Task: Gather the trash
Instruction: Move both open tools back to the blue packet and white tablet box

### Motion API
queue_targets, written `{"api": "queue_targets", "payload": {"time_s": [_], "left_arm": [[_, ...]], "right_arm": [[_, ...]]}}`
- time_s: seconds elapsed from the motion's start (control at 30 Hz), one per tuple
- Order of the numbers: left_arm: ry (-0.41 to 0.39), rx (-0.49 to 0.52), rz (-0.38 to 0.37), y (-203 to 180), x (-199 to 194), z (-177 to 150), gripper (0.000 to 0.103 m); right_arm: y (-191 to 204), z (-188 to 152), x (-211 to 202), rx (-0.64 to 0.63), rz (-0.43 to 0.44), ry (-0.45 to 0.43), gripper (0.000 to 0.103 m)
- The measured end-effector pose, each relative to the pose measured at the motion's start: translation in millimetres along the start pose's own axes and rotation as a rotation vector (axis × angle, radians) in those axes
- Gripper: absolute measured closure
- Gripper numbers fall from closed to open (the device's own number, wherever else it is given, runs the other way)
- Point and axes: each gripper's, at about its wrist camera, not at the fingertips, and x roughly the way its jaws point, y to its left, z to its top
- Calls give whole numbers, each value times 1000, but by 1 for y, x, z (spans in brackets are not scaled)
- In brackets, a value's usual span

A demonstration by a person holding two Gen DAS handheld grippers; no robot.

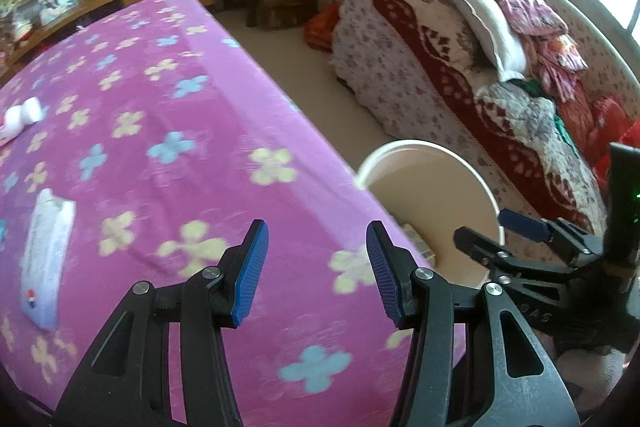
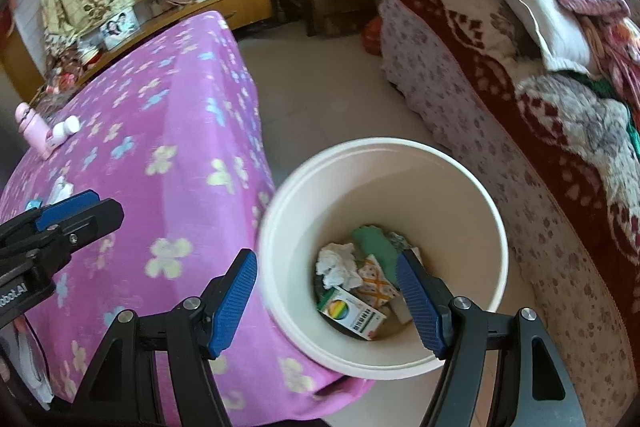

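The white bin (image 2: 384, 259) is taken as the landmark; it stands on the floor against the near corner of the counter (image 1: 168, 163), which is covered by a pink flowered cloth. Discarded items are already seen at the bottom of the bin: a crumpled tissue (image 2: 338, 263), a printed carton (image 2: 352, 313) and other packaging. The remaining trash is located on the counter, well away from the bin on the side opposite it: a flat white wrapper (image 1: 48, 255) is seen in the left wrist view, with its long axis running from the counter's near edge towards the far edge, and a small white piece (image 1: 22, 117) is seen farther back. The left hand-held gripper (image 1: 316, 271) is held above the counter between the bin and the wrapper, jaws parted and nothing between the pads. The right hand-held gripper (image 2: 326, 303) is held directly over the bin mouth, jaws spread wide and likewise empty. The wrapper is therefore judged nearer to the left hand-held gripper, from which it lies away from the bin; an approach across the wrapper's short dimension is judged suitable, so that the pads may be closed over its narrow width.
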Motion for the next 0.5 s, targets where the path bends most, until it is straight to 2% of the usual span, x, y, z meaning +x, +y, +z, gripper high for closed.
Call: {"api": "queue_targets", "payload": {"time_s": [0.5], "left_arm": [[-58, -109, 119, 93, -55, -29, 54]], "right_arm": [[107, 11, -8, -149, 68, -11, 33]]}}
